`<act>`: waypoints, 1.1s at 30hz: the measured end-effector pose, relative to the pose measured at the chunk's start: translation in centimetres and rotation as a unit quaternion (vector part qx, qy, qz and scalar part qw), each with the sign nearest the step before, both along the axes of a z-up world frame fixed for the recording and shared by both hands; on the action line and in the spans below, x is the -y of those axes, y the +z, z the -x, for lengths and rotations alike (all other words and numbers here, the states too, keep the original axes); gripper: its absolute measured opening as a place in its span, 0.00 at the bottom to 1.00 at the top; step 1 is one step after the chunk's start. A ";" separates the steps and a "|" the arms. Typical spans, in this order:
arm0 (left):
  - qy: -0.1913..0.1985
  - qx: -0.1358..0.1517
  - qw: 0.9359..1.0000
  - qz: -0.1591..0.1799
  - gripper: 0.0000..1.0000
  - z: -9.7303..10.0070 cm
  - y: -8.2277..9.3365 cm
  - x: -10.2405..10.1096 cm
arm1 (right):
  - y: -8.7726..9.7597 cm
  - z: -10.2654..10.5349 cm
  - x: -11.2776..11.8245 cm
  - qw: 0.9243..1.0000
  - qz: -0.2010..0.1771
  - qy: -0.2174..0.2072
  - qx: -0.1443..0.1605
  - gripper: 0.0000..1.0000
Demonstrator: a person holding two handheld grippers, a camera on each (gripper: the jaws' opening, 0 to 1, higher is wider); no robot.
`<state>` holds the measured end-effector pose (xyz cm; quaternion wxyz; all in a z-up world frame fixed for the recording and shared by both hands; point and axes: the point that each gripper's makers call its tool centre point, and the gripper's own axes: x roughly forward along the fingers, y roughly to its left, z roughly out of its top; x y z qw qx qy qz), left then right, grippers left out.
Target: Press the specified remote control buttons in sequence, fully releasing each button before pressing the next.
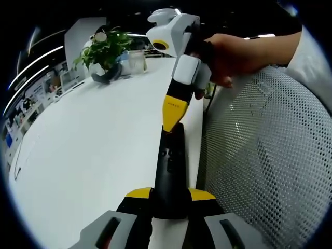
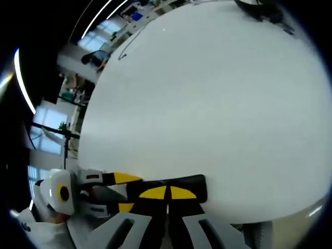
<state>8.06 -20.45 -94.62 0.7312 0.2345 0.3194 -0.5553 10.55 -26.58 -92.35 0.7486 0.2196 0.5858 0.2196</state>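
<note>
Here the long black plastic remote control point(image 1: 170, 171) lies along the near edge of the round white table point(image 1: 88, 150), held at its near end between the yellow-tipped jaws of the left gripper point(image 1: 170, 199), which is clenched on it from both sides. From the remote's far end, the right gripper point(image 1: 174, 115) comes down with a hand point(image 1: 228, 54) behind it; its yellow tips are drawn together into one point that meets the remote's upper face just past the small buttons. Whether the tip actually presses a button cannot be told.

In the right gripper view, the right gripper's point(image 2: 167, 194) two yellow pads sit side by side with almost no gap, laid on the black remote point(image 2: 192, 185), and the left gripper point(image 2: 111, 192) clasps the remote from the left.

Beyond the remote's far end, well apart from it, a leafy green plant in a dark round pot point(image 1: 105, 57) stands on the table, with a clear plastic container point(image 1: 136, 61) just beside it. Right of the remote, off the table's edge, is a white mesh chair back point(image 1: 270, 155).
</note>
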 end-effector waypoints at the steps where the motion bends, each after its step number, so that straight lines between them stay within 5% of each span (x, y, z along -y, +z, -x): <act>1: 0.001 0.000 1.000 0.000 0.24 0.0 0.0 0.0 | 0.0 0.1 -0.1 1.000 -0.002 0.001 -0.004 0.00; 8: 0.005 -0.001 1.000 -0.001 0.24 -0.1 0.0 -0.1 | -0.9 1.4 -0.4 0.998 0.023 0.038 -0.034 0.00; 33: 0.006 0.001 1.000 0.003 0.25 -0.2 0.0 -0.1 | -1.5 1.8 -0.5 0.997 0.042 0.061 -0.034 0.00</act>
